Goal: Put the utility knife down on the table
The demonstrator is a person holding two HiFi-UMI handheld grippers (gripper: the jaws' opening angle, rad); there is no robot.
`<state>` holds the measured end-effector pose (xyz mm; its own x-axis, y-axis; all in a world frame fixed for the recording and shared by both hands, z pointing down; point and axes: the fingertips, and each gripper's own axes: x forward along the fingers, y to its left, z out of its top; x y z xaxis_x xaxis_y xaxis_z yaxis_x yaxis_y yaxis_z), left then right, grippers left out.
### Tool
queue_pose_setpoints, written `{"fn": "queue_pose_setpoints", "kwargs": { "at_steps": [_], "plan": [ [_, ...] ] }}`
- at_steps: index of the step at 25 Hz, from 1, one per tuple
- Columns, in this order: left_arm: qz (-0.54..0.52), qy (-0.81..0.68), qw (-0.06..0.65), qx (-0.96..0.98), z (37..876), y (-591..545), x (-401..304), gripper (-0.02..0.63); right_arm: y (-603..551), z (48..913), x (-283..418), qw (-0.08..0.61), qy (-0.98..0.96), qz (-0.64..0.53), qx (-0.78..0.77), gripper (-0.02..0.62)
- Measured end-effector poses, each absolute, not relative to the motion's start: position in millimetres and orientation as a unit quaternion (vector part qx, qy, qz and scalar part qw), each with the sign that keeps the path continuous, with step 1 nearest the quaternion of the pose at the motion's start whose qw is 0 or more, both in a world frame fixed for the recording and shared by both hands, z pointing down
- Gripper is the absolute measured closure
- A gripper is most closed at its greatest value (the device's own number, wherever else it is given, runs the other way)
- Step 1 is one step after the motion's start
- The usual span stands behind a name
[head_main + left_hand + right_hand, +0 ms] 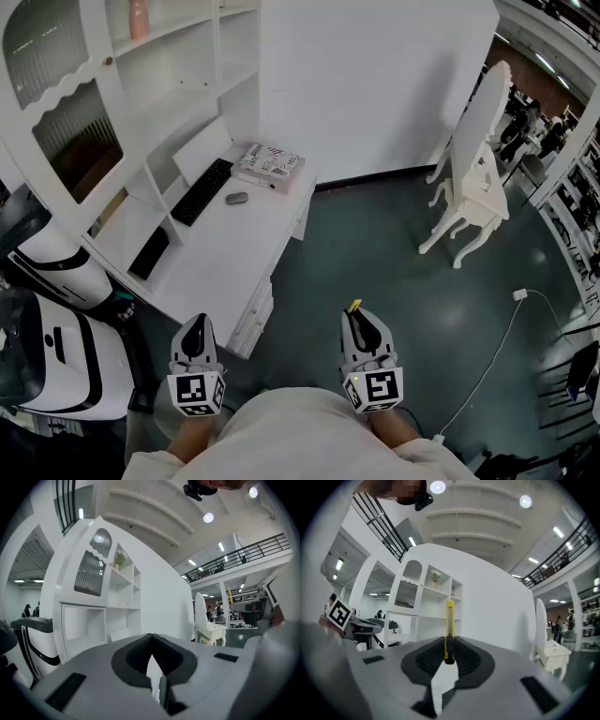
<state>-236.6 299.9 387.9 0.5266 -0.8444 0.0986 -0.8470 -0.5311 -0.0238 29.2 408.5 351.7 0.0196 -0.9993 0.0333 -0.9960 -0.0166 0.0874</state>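
The table [220,258] stands forward-left, its near end bare short of the keyboard [202,190]. The left gripper [196,325] has its jaws pressed together, nothing between. The right gripper [360,319] pinches the utility knife [449,630] upright over open floor, well apart from the table's edge. Nothing is set down yet; by my judgement the carry, lowering and release remain. The path between looks unobstructed.

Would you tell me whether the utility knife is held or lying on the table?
Held: the right tongs are shut on the knife, which sticks out from between them, away from the table.
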Motion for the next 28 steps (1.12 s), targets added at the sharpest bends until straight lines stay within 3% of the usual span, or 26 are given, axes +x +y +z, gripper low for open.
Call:
{"fn": "queue_pose_setpoints", "kwargs": {
  "at_steps": [28],
  "plan": [
    [0.053,-0.517,-0.003,0.854,377.5,311.4,-156.4,0.606,396.5,336.8,100.9,0.018,-0.743,-0.035,0.668,0.532]
  ]
}}
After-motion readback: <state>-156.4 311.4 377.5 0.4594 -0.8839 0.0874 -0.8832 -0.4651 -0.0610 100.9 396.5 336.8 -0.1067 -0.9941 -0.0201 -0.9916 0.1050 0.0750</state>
